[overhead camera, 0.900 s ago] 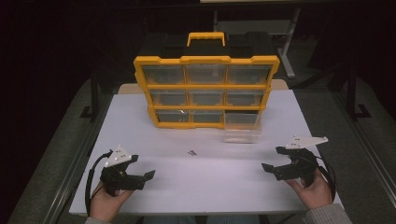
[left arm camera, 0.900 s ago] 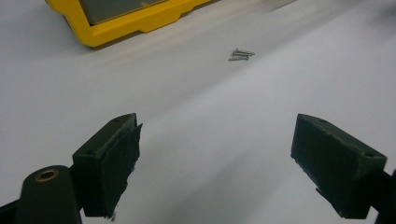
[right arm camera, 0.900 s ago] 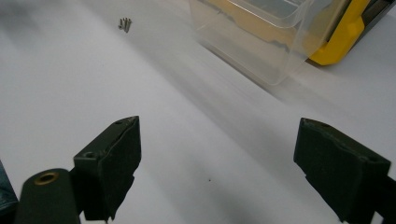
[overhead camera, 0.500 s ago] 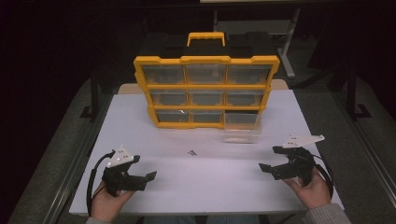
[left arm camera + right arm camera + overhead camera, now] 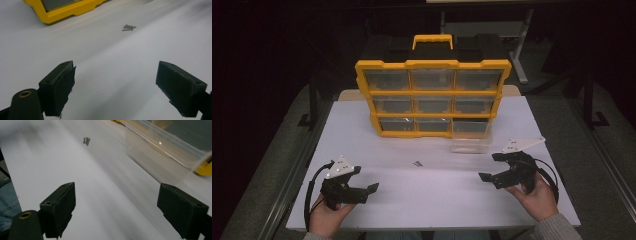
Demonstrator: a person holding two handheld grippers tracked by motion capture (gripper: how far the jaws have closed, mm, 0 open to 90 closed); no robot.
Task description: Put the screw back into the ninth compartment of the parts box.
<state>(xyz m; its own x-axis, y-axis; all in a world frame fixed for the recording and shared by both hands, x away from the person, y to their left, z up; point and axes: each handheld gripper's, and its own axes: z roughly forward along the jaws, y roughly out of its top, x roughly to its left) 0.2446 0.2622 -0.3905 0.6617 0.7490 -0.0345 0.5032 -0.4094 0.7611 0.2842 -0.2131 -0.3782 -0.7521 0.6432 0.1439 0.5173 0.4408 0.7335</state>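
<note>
Tongs, high view: both tongs stand wide apart and bare; the left tongs (image 5: 373, 187) hover low over the near left of the bench (image 5: 437, 200), the right tongs (image 5: 491, 167) over its near right.
Hands, high view: the left hand (image 5: 327, 220) comes up from the bottom edge with its tool pointing right, toward mid-bench; the right hand (image 5: 537, 192) cups its tool from below, pointing left, a grey plate on top.
Screws, high view: a small cluster of screws (image 5: 417, 163) lies loose on the bench between the two tools, well apart from both.
Drawer, high view: one clear drawer (image 5: 471, 142) sits out on the bench, just before the open bottom-right slot of the yellow organizer (image 5: 432, 97).
Left gripper view: black jaws spread with nothing between; screws (image 5: 129, 27) ahead and a little right, a corner of the yellow organizer (image 5: 62, 12) at upper left.
Right gripper view: jaws likewise spread and vacant; screws (image 5: 86, 140) far ahead at left, clear drawer (image 5: 160, 157) near at upper right, seemingly without contents.
Progress, as a judgement: the drawer is already out, the screws not yet picked up; grasping them, dropping them in the drawer and sliding it home all seem left to do.
</note>
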